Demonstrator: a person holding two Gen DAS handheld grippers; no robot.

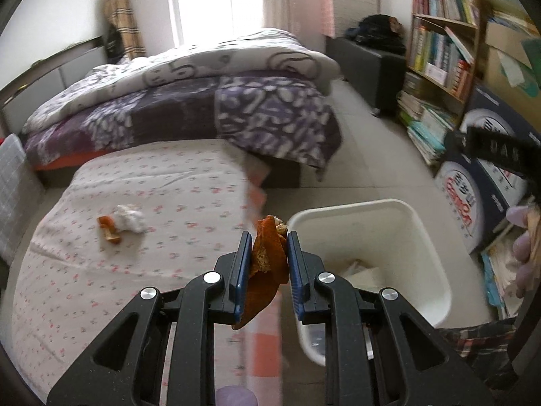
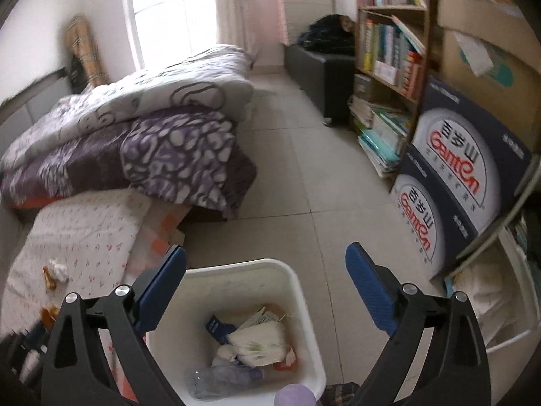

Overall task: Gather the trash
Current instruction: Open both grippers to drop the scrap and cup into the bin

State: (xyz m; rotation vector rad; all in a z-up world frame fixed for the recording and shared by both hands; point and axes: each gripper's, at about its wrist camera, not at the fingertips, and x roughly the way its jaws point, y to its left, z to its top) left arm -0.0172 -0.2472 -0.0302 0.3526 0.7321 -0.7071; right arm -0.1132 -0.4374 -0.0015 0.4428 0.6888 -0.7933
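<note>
Orange peel clamped in my left gripper, long axis running near-to-far, beside the white bin rim. Right gripper spread, empty, over the bin (only this view shows trash inside).

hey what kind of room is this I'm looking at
Most likely a bedroom that doubles as storage. A bed piled with folded quilts fills one side, a bookshelf crammed with books lines the other, and a white trash bin stands on the tiled floor.
</note>
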